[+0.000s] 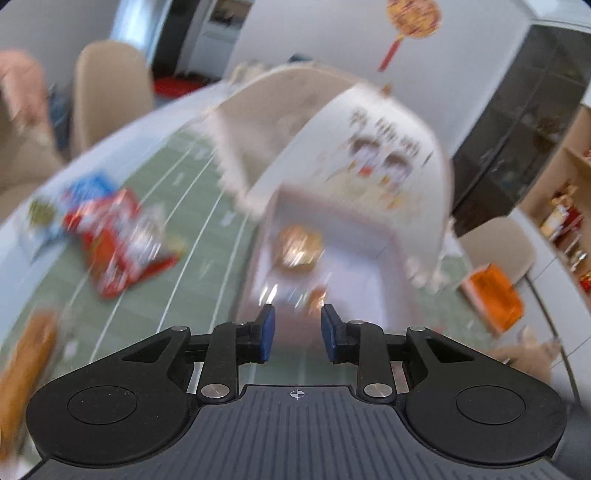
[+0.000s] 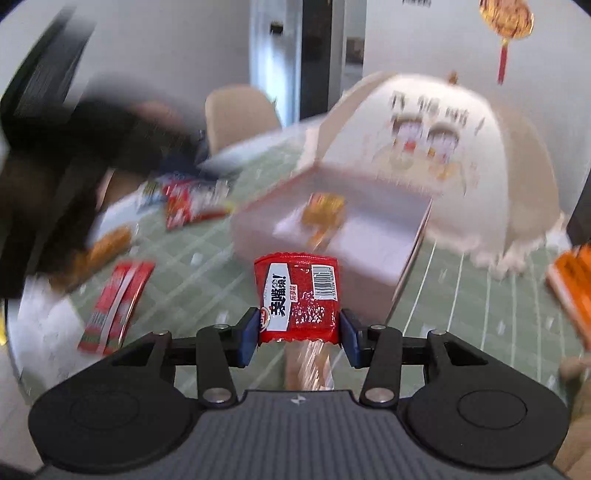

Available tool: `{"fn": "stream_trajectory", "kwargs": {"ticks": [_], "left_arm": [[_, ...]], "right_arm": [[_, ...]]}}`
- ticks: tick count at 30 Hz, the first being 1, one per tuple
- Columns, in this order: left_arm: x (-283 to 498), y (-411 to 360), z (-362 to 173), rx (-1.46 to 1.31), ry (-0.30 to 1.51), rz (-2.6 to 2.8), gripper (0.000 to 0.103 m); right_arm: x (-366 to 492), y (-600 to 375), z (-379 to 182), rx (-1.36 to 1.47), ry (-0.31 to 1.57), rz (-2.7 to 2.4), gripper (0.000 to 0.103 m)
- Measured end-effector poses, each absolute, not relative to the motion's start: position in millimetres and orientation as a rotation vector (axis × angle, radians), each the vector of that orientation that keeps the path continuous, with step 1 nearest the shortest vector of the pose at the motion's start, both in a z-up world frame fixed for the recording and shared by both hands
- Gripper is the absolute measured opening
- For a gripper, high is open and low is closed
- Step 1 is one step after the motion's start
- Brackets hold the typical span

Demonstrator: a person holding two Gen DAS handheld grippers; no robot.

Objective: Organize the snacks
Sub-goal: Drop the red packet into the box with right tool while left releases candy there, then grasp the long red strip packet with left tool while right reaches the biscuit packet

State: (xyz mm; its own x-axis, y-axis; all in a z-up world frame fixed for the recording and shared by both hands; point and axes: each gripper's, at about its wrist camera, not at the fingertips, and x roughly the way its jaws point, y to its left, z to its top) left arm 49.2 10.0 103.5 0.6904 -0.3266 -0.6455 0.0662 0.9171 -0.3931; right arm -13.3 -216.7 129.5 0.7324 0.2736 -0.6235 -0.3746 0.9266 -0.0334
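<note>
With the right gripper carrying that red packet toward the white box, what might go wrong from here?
1. The right gripper pinches only the red packet's lower end; the packet stands free above the pads and may slip or tip.
2. The white box is shallow and already holds an orange snack, so a drop could land on it or bounce out.
3. Both views are blurred, which makes aiming less sure.

The walls [image 1: 314,44] are white. A round gold and red decoration [image 1: 413,18] hangs at the upper right. Tan chairs [image 1: 110,92] stand behind the table, upper left. A dark glass cabinet [image 1: 524,122] is on the right, with a wooden shelf [image 1: 569,199] beside it. A dark doorway [image 2: 317,55] shows at the top.
</note>
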Motion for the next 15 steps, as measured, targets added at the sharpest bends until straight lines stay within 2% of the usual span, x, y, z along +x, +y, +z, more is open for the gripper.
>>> {"fn": "stream_trajectory", "kwargs": {"ticks": [1, 3, 7, 11, 15], "left_arm": [[44, 12, 94, -0.37, 0.808, -0.213, 0.031], [34, 16, 78, -0.395, 0.855, -0.189, 0.031], [8, 28, 65, -0.368, 0.894, -0.138, 0.031], [-15, 48, 69, -0.303, 0.88, -0.075, 0.031], [-36, 72, 77, -0.283, 0.854, 0.008, 0.031]], "right_arm": [[0, -214, 137, -0.171, 0.627, 0.338, 0.046], [30, -211, 151, -0.161, 0.568, 0.316, 0.06], [77, -206, 159, -0.148, 0.638, 0.323, 0.061], [60, -203, 145, -0.141, 0.667, 0.381, 0.061], [27, -197, 103, -0.167, 0.79, 0.455, 0.061]]}}
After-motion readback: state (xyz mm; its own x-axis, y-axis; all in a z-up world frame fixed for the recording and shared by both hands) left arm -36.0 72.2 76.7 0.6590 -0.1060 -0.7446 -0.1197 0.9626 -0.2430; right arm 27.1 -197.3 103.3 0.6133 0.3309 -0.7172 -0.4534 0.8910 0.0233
